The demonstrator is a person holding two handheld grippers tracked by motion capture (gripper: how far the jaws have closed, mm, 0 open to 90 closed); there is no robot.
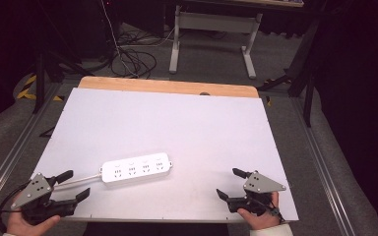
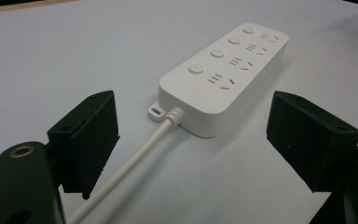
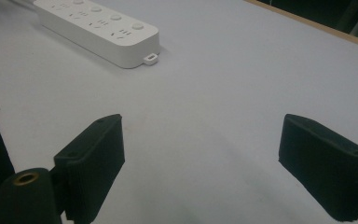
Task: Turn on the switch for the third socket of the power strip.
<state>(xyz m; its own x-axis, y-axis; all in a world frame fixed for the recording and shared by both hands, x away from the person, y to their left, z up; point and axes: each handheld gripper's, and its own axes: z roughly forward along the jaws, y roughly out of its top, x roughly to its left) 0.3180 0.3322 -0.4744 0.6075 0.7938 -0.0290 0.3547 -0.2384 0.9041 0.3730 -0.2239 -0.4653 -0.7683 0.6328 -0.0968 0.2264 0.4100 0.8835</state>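
Observation:
A white power strip (image 1: pixel 136 170) with several sockets and round buttons lies flat on the white table top (image 1: pixel 177 123), near the front. Its white cord (image 1: pixel 78 181) runs left toward my left gripper (image 1: pixel 76 185), which is held at the front left corner, open and empty. In the left gripper view the power strip (image 2: pixel 223 74) lies just ahead and the cord (image 2: pixel 135 158) passes between the spread jaws of the left gripper (image 2: pixel 193 140). My right gripper (image 1: pixel 230 183) is held at the front right, open, with nothing in it. The right gripper view shows the power strip (image 3: pixel 98 30) at the far left.
The white table top sits on a wooden board whose far edge (image 1: pixel 167 86) shows. Metal rails (image 1: pixel 320 162) run along both sides. Beyond the table are a white desk frame (image 1: pixel 211 39) and loose cables (image 1: pixel 133 59) on the grey floor.

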